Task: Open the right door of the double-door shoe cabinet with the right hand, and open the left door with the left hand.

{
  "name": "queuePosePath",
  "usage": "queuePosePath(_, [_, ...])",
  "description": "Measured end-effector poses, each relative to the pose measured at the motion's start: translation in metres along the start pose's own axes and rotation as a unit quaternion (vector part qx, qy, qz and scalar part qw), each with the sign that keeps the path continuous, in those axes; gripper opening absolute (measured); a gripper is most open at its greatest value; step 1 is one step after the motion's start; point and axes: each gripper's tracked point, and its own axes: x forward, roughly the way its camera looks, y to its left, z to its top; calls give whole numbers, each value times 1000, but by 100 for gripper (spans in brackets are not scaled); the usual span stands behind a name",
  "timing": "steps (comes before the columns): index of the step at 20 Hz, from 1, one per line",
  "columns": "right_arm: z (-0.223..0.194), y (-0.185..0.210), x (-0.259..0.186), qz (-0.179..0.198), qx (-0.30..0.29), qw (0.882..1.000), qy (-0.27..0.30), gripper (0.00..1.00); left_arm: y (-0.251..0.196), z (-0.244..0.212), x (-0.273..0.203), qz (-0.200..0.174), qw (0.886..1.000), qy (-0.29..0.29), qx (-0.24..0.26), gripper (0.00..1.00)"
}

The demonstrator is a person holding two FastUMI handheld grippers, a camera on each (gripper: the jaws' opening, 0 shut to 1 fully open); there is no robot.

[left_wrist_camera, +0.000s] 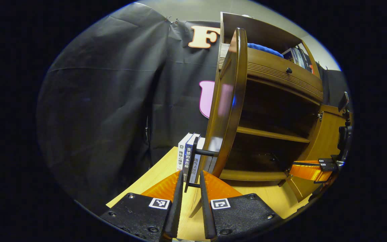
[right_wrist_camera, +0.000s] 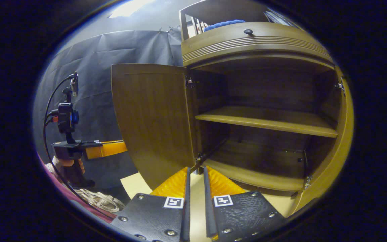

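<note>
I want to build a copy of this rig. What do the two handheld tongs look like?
The left tongs and right tongs have black, grainy bodies fixed with screws. Each half carries a square black-and-white marker. The right gripper view shows the left one's black handle, a looping black cable and what looks like a dark red sleeve.

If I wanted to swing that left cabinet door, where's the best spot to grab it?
Probably the dark bar handle on the left door. It stands off the door's front on posts, upright, so a claw coming from the front can close around it.
</note>
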Motion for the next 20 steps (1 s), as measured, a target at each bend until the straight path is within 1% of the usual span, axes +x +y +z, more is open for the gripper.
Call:
queuePosePath(3, [-1, -2, -2, -2, 2, 1000, 0, 18, 6, 2, -2, 11, 1000, -6, -2, 30])
queuePosePath(4, [0, -3, -2, -2, 2, 1000, 0, 18, 8, 3, -3, 15, 1000, -6, -1, 39])
queuePosePath(7, [1, -6, -3, -2, 0, 1000, 0, 18, 20, 5, -7, 33, 999, -12, -2, 39])
queuePosePath(9, [1, -6, -3, -1, 0, 1000, -1, 18, 20, 6, -10, 34, 999, -18, -10, 23])
queuePosePath(11, [2, -7, -2, 1, 0, 1000, -2, 18, 17, 7, -10, 34, 999, -21, -9, 23])
queuePosePath(12, [3, -8, -2, 1, 0, 1000, -2, 18, 13, 7, -10, 32, 999, -21, -7, 23])
queuePosePath(14, [3, -7, -4, 2, 1, 1000, -3, 18, 2, 9, -12, 24, 999, -24, -1, 38])
queuePosePath(15, [2, -8, -6, 1, 0, 1000, -3, 18, -4, 12, -11, 19, 999, -27, 2, 30])
queuePosePath(18, [2, -12, -10, -5, 0, 1000, -3, 18, -21, 19, -9, -1, 999, -35, 12, 30])
queuePosePath(19, [2, -14, -11, -8, 1, 1000, -5, 18, -29, 22, -8, -9, 999, -38, 15, 38])
queuePosePath(20, [4, -17, -13, -13, 2, 1000, -6, 18, -36, 24, -7, -18, 999, -41, 18, 30])
